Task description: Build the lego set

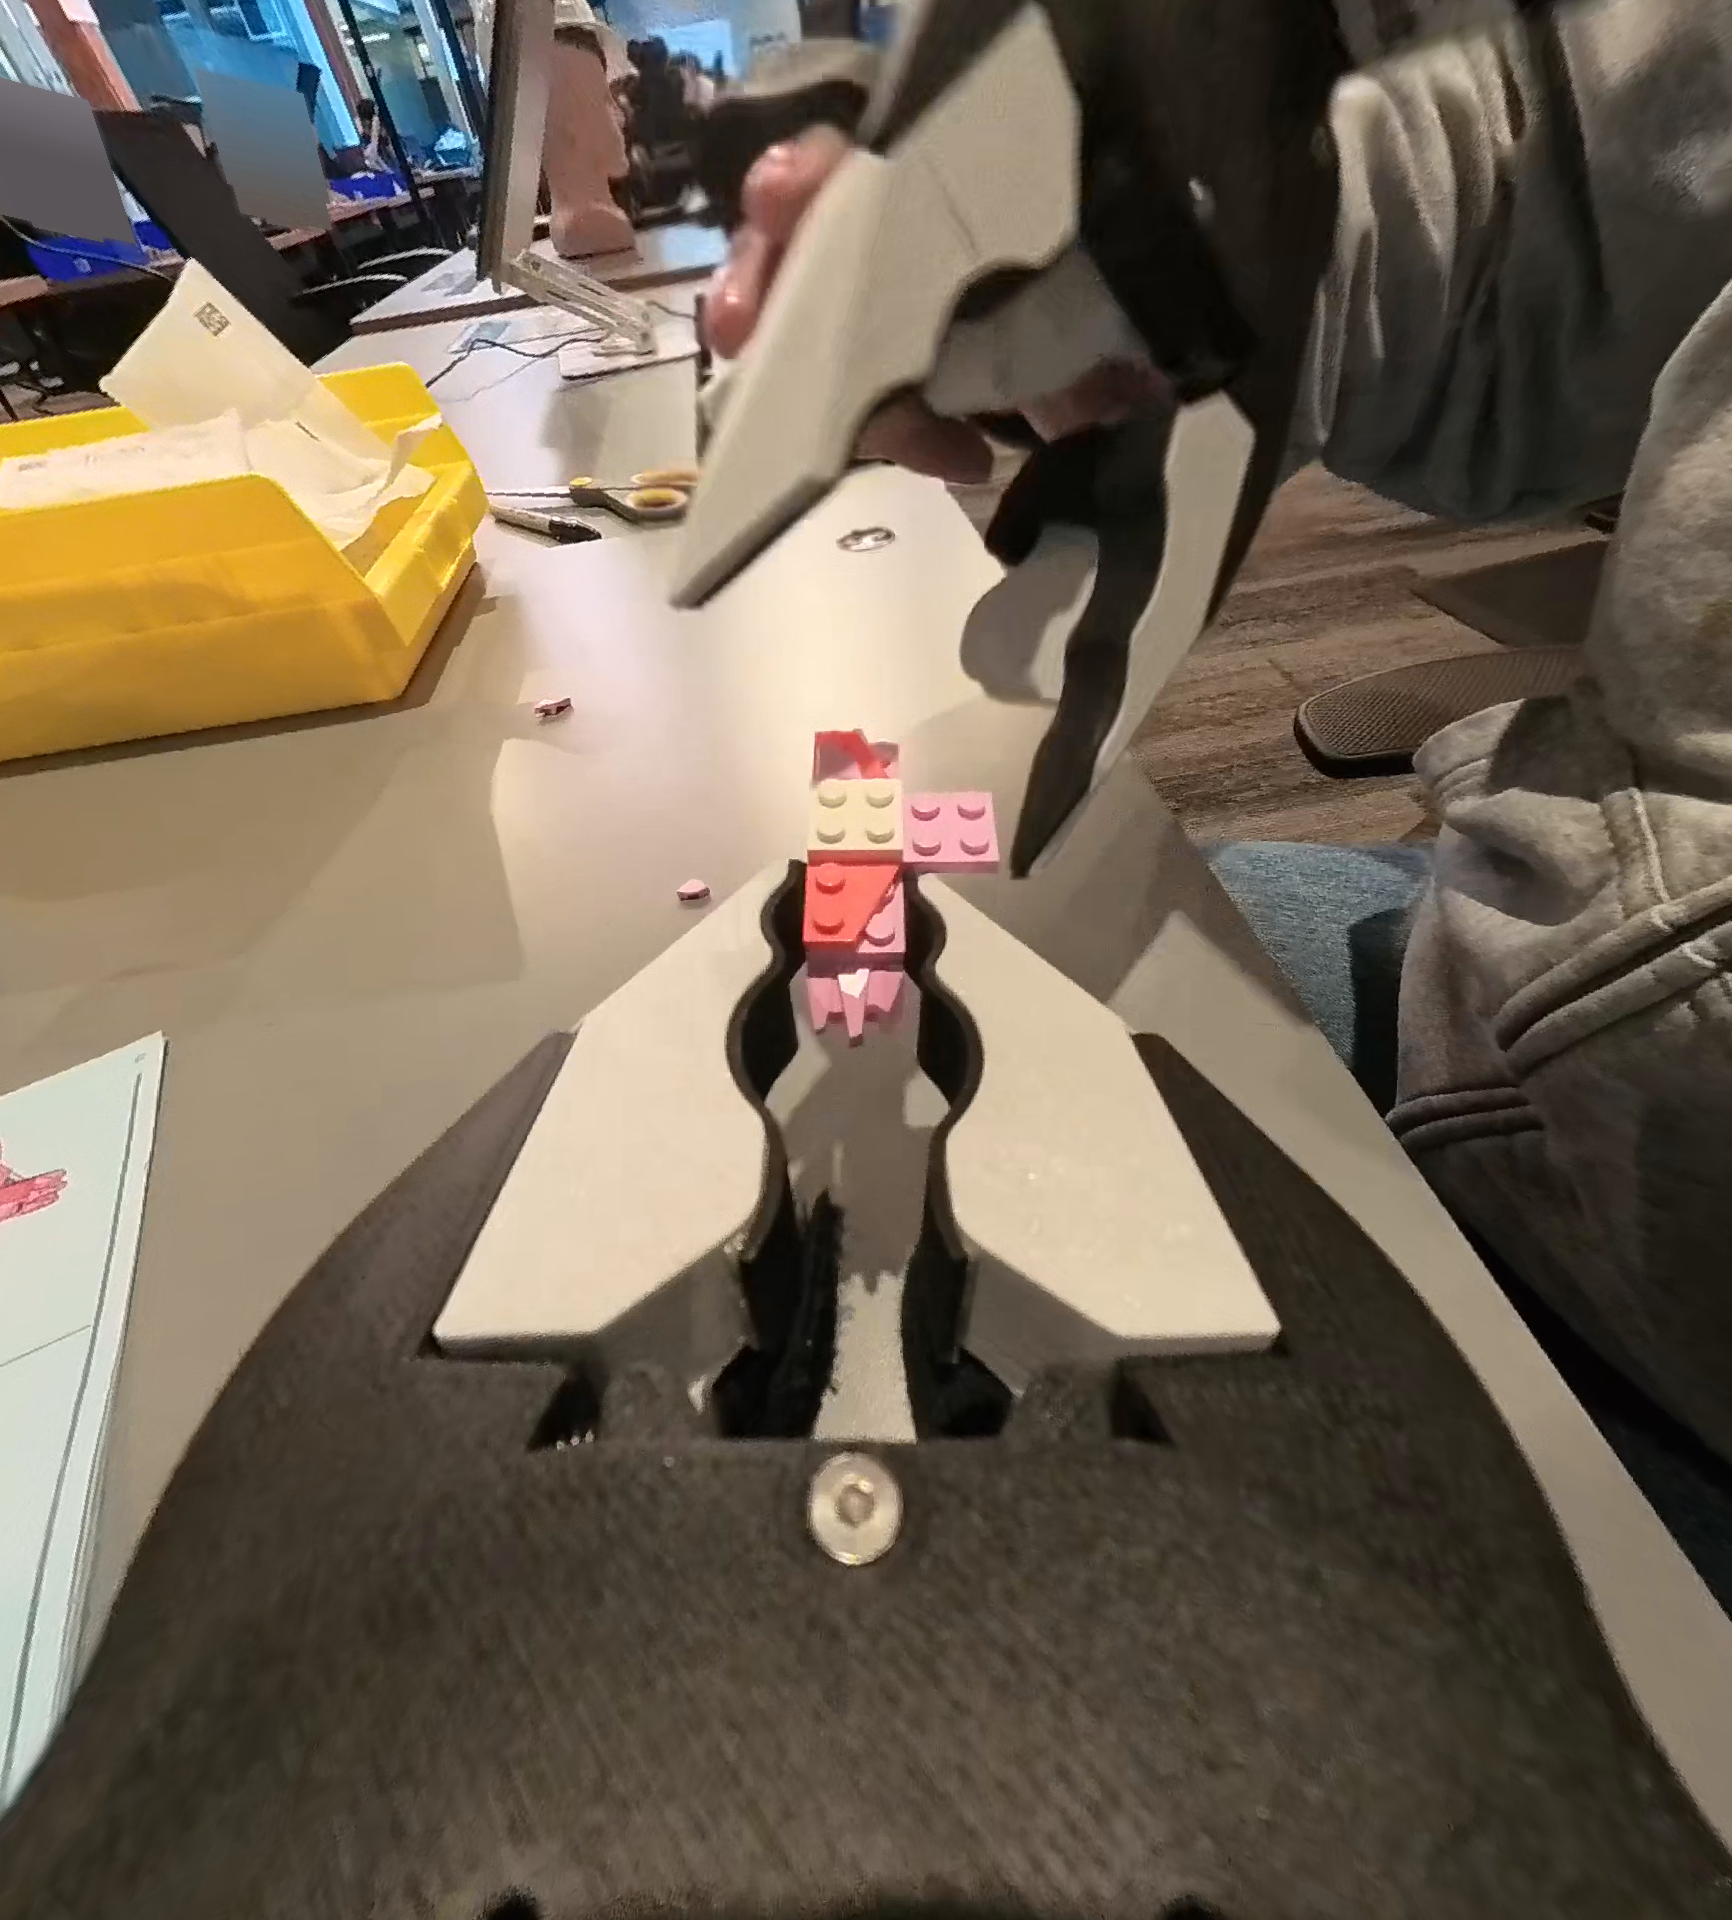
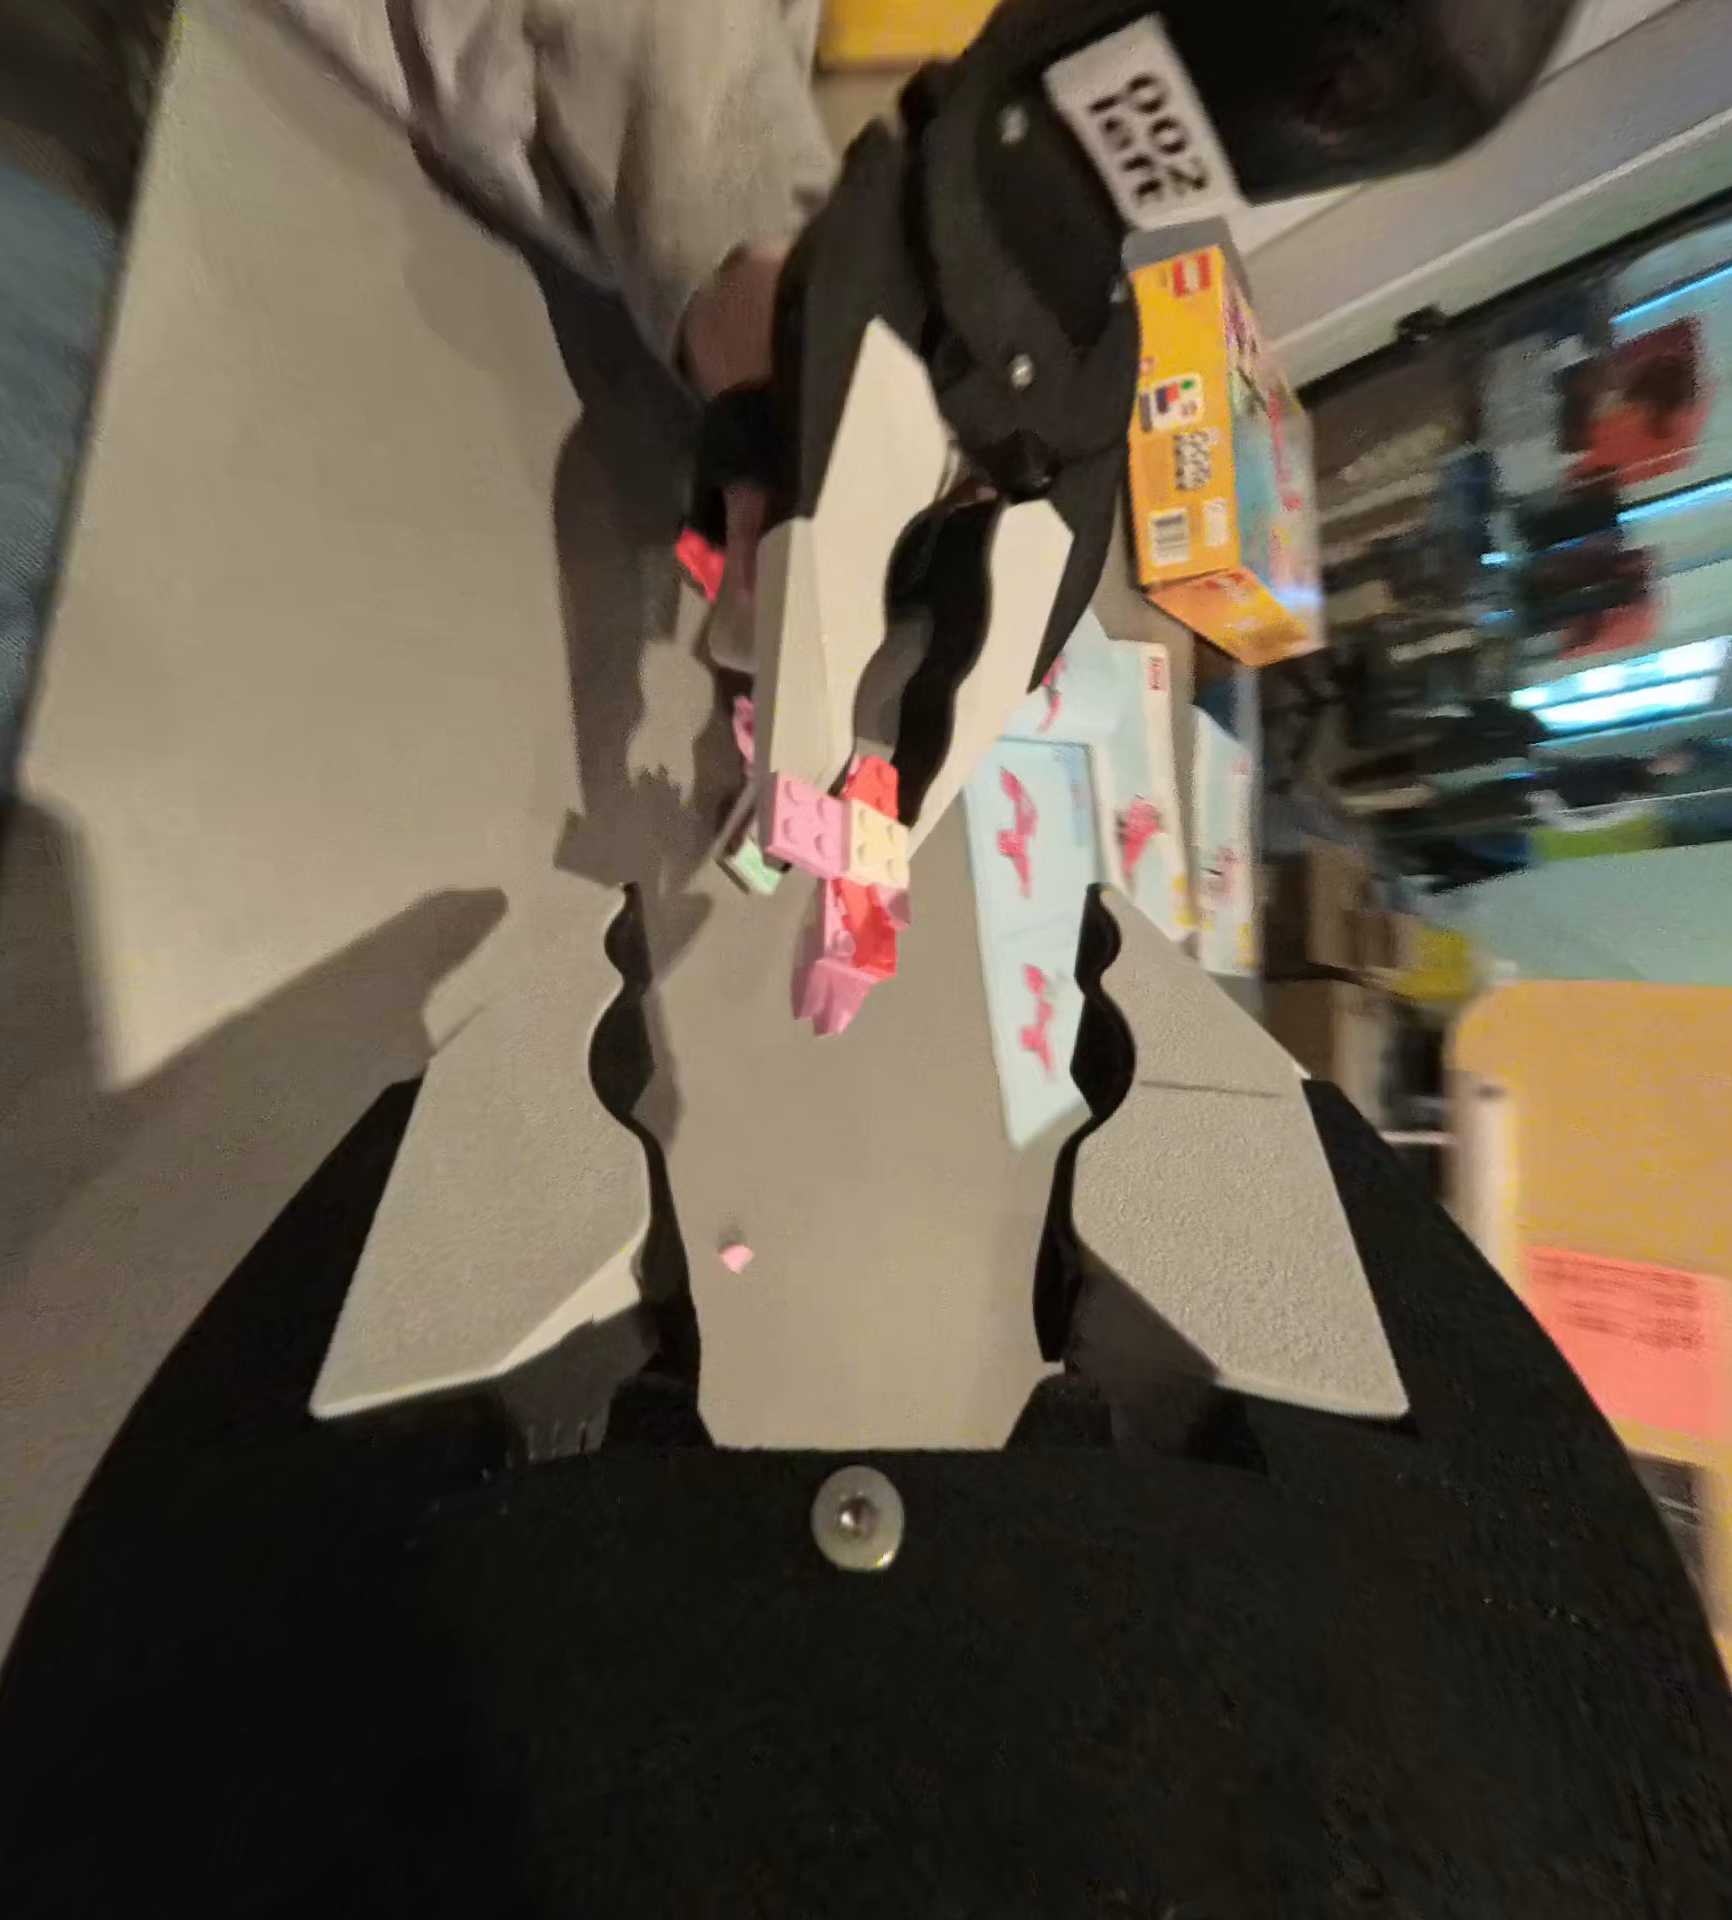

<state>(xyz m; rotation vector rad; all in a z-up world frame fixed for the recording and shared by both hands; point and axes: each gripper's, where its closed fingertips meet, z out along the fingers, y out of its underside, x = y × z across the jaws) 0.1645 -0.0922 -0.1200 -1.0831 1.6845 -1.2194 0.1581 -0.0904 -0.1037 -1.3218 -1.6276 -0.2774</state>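
Note:
My left gripper (image 1: pixel 851 883) is shut on a small lego assembly (image 1: pixel 854 831) of pink, red and cream bricks with a pink plate sticking out to the right, and holds it above the grey table (image 1: pixel 322 935). My right gripper (image 1: pixel 854 732) hangs above and beyond it, jaws wide open and empty, one finger on each side of the assembly's far end. In the right wrist view my right gripper (image 2: pixel 862 904) is open, with the assembly (image 2: pixel 846 873) just past its tips, held by the left gripper (image 2: pixel 872 800).
A yellow bin (image 1: pixel 166 623) with paper stands at the left. An instruction booklet (image 1: pixel 10 1299) lies near left. Scissors (image 1: pixel 633 494) and a marker (image 1: pixel 540 520) lie farther back. Small pink pieces (image 1: pixel 552 708) lie loose on the table. A lego box (image 2: pixel 1194 436) stands behind. My left and right fingertips are right by each other.

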